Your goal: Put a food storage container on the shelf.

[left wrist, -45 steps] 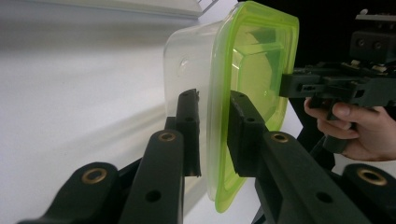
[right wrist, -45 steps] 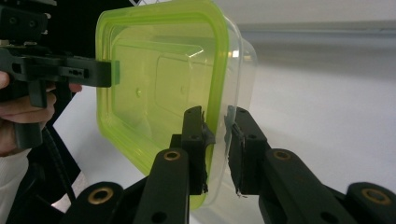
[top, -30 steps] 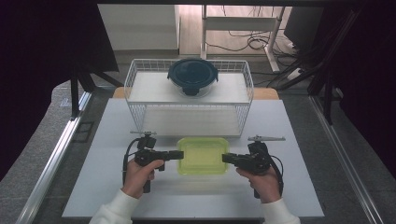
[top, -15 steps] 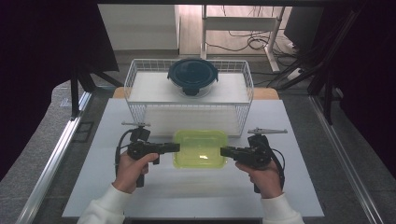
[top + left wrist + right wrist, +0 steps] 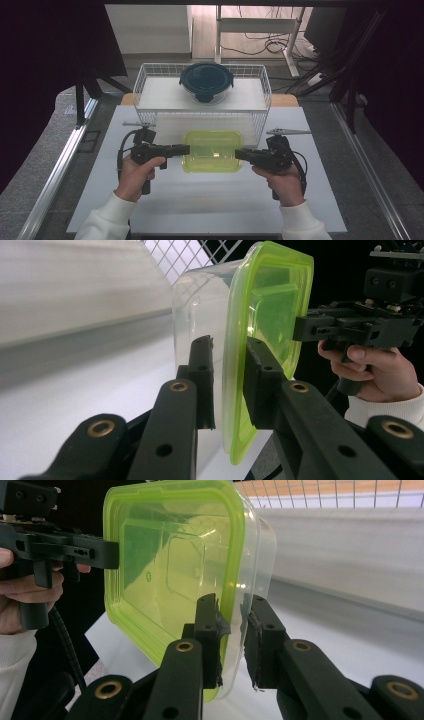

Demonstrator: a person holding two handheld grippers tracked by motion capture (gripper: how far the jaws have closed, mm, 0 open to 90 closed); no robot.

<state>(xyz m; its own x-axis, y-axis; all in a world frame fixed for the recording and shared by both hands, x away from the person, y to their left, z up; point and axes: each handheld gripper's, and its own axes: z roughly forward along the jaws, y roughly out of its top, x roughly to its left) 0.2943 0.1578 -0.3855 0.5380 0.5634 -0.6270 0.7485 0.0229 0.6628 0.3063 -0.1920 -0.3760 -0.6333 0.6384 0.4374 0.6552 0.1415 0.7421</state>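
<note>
clear box (image 5: 212, 152), translucent lime-green lid

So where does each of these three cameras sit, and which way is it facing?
High view: above the table, looking forward and down on the green-lidded container, the wire basket, both forearms and hands.
Left gripper view: on the left gripper, looking along its fingers clamped on the container's rim.
Right gripper view: on the right gripper, looking along its fingers at the opposite rim.
Both gripper views share the container and each other's gripper.
</note>
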